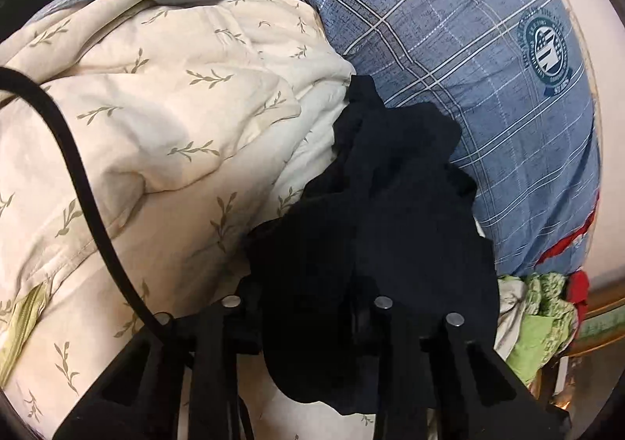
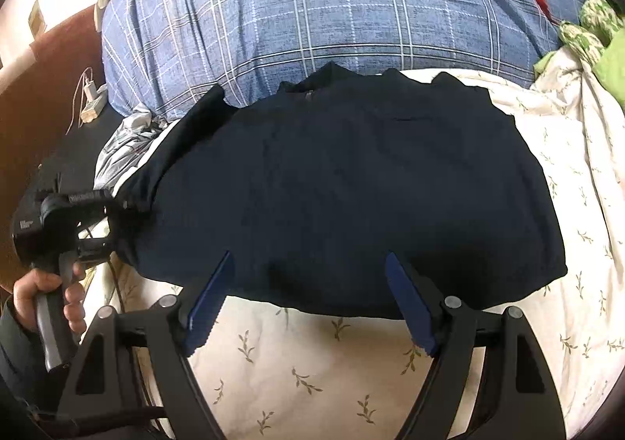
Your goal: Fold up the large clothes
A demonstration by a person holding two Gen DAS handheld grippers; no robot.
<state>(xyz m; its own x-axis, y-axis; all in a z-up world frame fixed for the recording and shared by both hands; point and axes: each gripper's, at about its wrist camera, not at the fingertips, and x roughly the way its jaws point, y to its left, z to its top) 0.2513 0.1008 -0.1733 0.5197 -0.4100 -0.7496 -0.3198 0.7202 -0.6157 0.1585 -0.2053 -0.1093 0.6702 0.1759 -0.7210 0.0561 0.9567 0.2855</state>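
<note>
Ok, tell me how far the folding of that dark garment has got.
Done: the dark garment lies spread on the cream leaf-print quilt, collar toward the blue plaid pillow. In hand: the left hand-held gripper is shut on its left edge, fabric bunched over the fingers. The right hand-held gripper is open at the near hem. Left: no fold is visible yet.

Your left wrist view sits tight against the bunched dark navy garment (image 1: 375,229), your right looks down from farther back, both sharing the blue plaid pillow (image 2: 332,18).
</note>
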